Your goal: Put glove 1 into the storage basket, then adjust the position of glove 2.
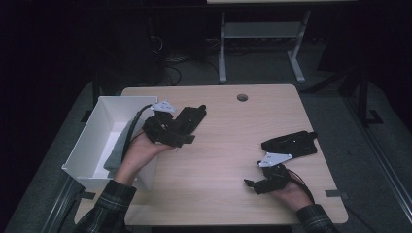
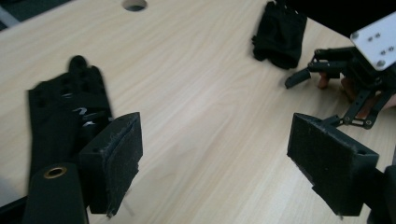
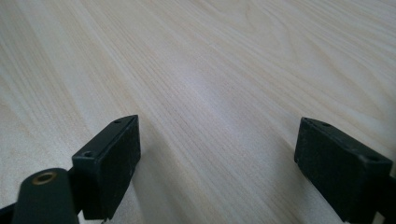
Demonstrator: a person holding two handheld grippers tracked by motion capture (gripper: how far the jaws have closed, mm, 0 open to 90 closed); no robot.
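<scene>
Two black gloves lie on the wooden table [image 1: 218, 160]. One glove [image 1: 193, 115] [image 2: 65, 105] is at the middle left, right beside the left jaw of my left gripper [image 1: 186, 129] [image 2: 215, 144]. That gripper is open and nothing is between its pads. The other glove [image 1: 290, 144] [image 2: 280, 32] lies at the right. Just in front of it, near the table's front edge, my right gripper [image 1: 252, 174] [image 3: 217, 144] [image 2: 310, 70] stands open over bare wood.
A white open box [image 1: 92, 145] with a grey cloth [image 1: 116, 150] inside stands at the table's left edge, by my left forearm. A round cable hole [image 1: 242, 97] [image 2: 134, 4] sits near the far edge. Beyond the table, a white desk frame [image 1: 262, 39] stands on the dark floor.
</scene>
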